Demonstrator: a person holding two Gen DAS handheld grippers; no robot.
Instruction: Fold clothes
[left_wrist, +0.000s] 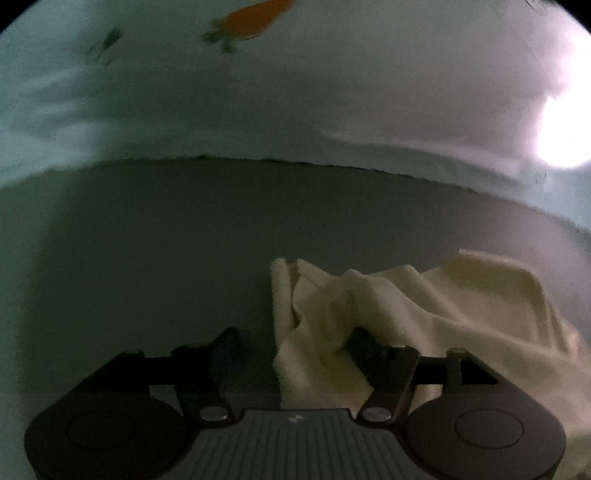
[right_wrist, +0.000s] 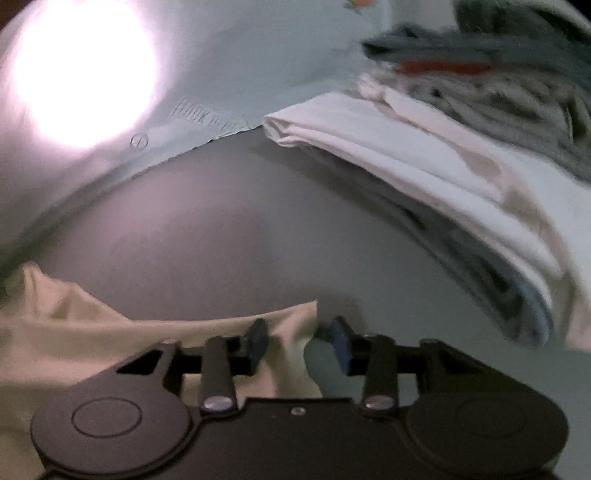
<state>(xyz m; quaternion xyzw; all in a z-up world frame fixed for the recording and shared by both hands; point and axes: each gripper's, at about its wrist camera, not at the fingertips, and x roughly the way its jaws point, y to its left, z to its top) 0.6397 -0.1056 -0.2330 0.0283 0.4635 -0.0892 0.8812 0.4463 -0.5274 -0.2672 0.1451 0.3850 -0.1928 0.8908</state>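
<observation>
The left gripper (left_wrist: 291, 347) had its jaws spread wide. A cream cloth (left_wrist: 406, 314) lay crumpled on the grey tabletop (left_wrist: 147, 240), and its left edge hung in the gap between the two fingers. The right finger (left_wrist: 364, 345) was partly buried under a fold of that cloth, while the left finger stood clear of the fabric over bare table. The view did not show the cloth being clamped; it looked draped over one finger, not pinched.

Beyond the table's far edge lay a pale blue sheet (left_wrist: 258, 110) printed with an orange carrot (left_wrist: 255, 16). A bright glare (left_wrist: 565, 133) washed out the right side of that view.

From the right wrist, the right gripper (right_wrist: 297, 343) also stood open, with a clear gap between its blue-padded fingers. A corner of the cream cloth (right_wrist: 92, 332) reached in from the left and sat between them, touching or just beside the left pad (right_wrist: 258, 338); the right pad was apart from it. The cloth stretched away to the left across the lower part of the view, rumpled, with a raised peak at its far end.

To the right, a stack of folded clothes (right_wrist: 424, 166) rested on the table, white garments on top of a darker, bluish layer. Behind the stack sat a blurred heap of grey clothes (right_wrist: 517, 92) with a red strip in it. The pale blue sheet (right_wrist: 258, 55) showed there too, bearing printed lettering that was too smeared to read, beside a large glare (right_wrist: 81, 70).
</observation>
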